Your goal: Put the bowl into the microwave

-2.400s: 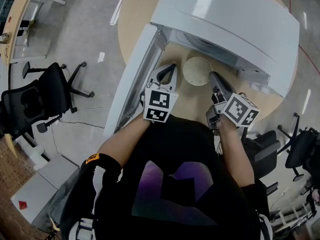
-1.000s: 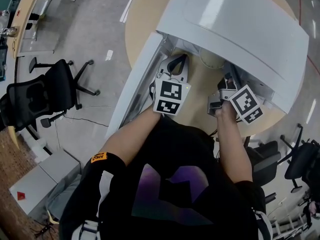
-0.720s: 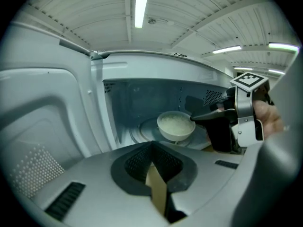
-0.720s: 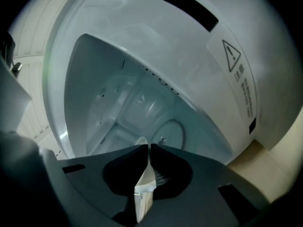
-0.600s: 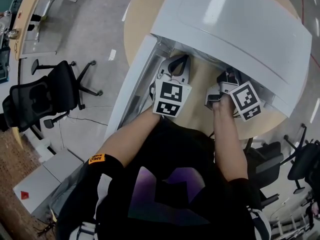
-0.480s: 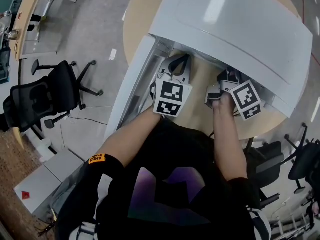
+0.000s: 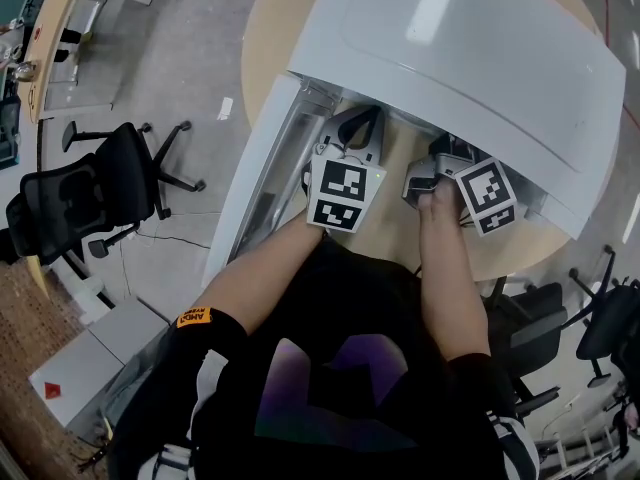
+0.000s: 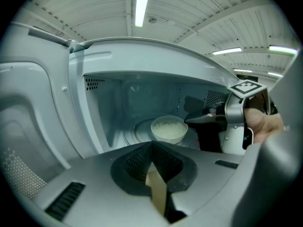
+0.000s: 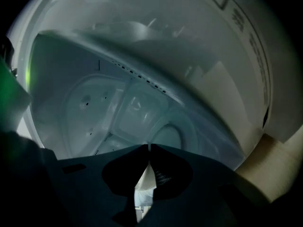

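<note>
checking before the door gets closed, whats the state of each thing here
microwave: open
door: swung wide to the left
bowl: upright inside on the turntable, holding something pale
left gripper: jaws together, empty, in front of the opening
right gripper: jaws together, empty, reaching into the cavity beside the bowl

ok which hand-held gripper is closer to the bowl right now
Right. The right hand-held gripper reaches inside the microwave, its tip beside the bowl; the left hand-held gripper sits outside the opening.
</note>
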Action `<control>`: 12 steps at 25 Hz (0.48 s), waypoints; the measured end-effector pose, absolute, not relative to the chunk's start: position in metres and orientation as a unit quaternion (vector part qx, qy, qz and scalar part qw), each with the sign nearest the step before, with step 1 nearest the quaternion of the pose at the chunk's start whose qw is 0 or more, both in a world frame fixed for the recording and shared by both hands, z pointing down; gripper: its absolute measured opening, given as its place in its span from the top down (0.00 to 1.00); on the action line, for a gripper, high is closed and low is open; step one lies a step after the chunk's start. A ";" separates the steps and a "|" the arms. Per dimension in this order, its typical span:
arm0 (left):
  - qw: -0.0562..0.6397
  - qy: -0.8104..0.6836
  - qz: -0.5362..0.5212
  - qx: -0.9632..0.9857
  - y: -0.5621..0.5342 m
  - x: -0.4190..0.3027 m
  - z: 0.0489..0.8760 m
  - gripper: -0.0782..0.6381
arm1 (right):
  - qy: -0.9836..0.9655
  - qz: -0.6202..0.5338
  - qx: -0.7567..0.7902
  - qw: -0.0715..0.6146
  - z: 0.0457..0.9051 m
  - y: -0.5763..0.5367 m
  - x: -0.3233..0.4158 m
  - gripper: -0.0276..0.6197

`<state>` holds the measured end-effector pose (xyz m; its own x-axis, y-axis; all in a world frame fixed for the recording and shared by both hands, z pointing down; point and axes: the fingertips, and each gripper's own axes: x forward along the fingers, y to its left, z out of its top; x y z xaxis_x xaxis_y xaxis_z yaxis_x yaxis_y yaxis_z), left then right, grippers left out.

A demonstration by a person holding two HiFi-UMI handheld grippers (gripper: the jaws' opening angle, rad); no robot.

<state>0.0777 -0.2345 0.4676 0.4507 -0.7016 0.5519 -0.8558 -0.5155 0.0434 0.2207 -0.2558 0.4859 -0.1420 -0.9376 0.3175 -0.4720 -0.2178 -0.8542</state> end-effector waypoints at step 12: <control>0.160 -0.466 0.232 0.839 -0.236 0.081 0.463 0.83 | 0.585 -0.438 -0.650 0.209 0.492 -0.261 0.226 0.91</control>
<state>0.0809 -0.2363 0.4634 0.4584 -0.7070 0.5385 -0.8558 -0.5146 0.0528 0.2256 -0.2612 0.4921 -0.0679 -0.9432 0.3252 -0.5775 -0.2287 -0.7837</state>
